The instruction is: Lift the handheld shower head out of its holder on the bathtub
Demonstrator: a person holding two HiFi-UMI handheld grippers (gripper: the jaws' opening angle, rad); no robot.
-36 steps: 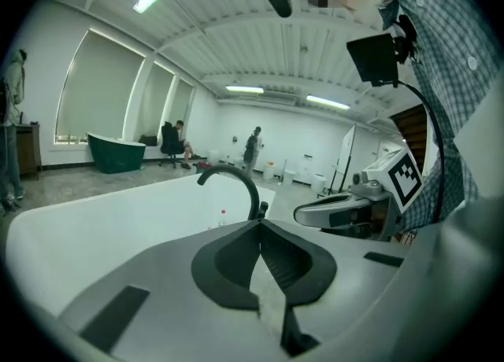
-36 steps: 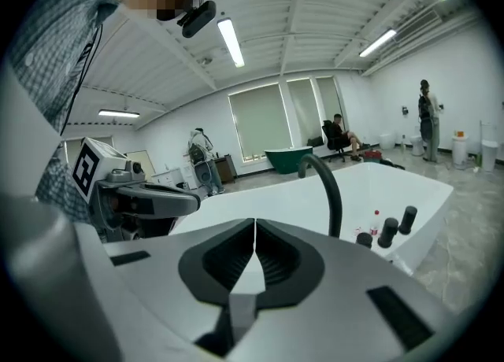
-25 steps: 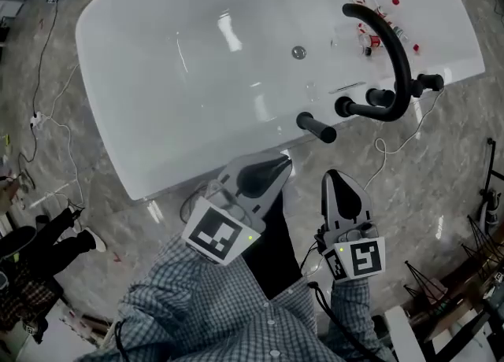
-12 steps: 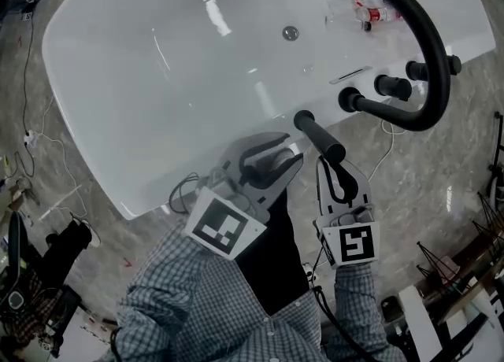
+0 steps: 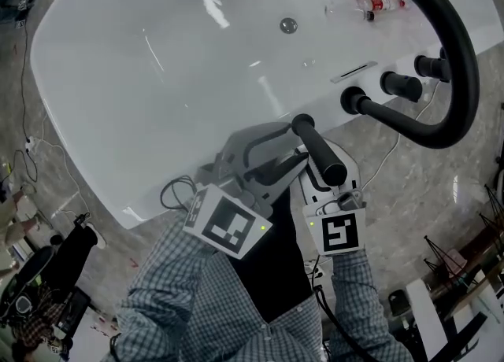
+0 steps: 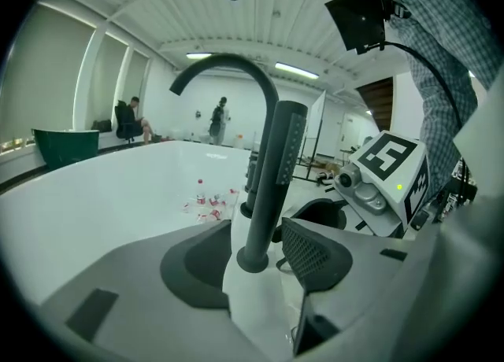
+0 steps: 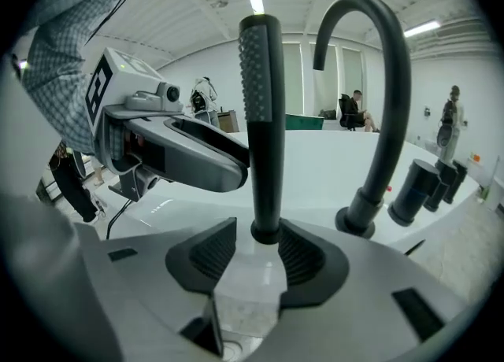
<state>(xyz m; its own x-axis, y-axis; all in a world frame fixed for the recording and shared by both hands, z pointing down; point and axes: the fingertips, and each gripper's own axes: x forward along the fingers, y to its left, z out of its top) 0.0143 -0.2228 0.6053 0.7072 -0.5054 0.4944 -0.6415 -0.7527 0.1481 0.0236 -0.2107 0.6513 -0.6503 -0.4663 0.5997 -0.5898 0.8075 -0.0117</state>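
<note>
L gripper (image 6: 258, 234) & R gripper (image 7: 257, 230) both opening wide, upright matte-black cylindrical shower head (image 5: 319, 150) betw. their jaws, unclamped, at glossy white bathtub (image 5: 118, 77) rim.

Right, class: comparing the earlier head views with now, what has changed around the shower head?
Left tongs and right tongs came forward to the shower head. Both were shut earlier and are now opening, with its stem between each pair but not gripped. The shower head stays standing upright on the bathtub rim.
</note>
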